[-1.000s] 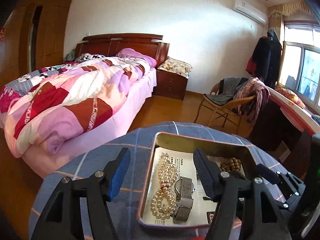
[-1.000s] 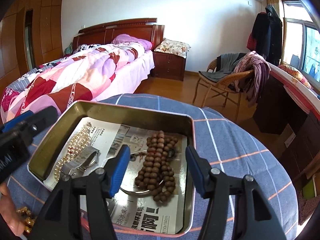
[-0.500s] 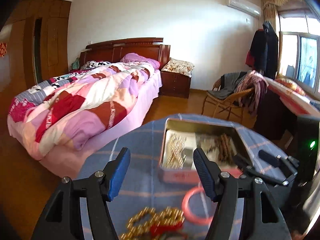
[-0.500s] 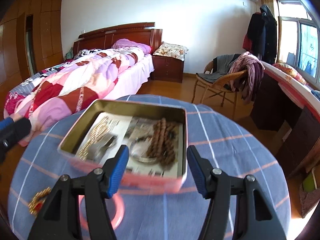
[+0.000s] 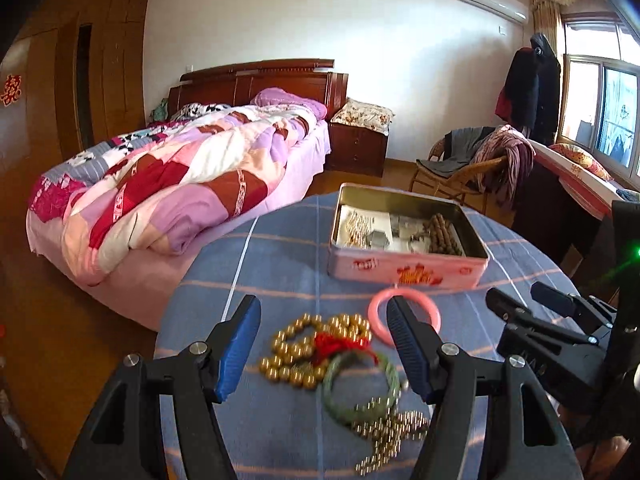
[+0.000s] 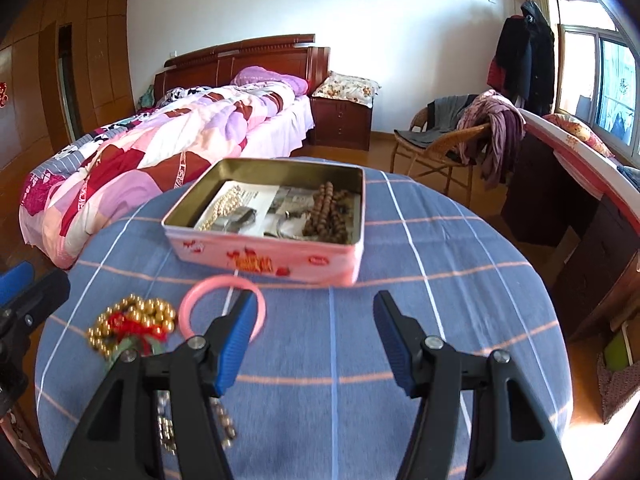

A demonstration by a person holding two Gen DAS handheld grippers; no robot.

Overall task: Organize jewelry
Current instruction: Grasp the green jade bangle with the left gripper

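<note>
A pink tin stands open on the round table; inside lie a pearl string, a watch and brown wooden beads. In front of it lie a pink bangle, gold beads with a red tassel, a green bangle and a thin gold chain. My left gripper hangs open over this loose pile, holding nothing. To its right, my right gripper is open over bare cloth, its left finger covering part of the pink bangle.
The table wears a blue checked cloth and its round edge drops off close on all sides. A bed with a patchwork quilt stands left, a wicker chair with clothes and a dark desk to the right.
Both grippers have drawn back from over the tin toward the near side of the table. The tin now lies farther off, and the loose jewelry in front of it has come into view.
</note>
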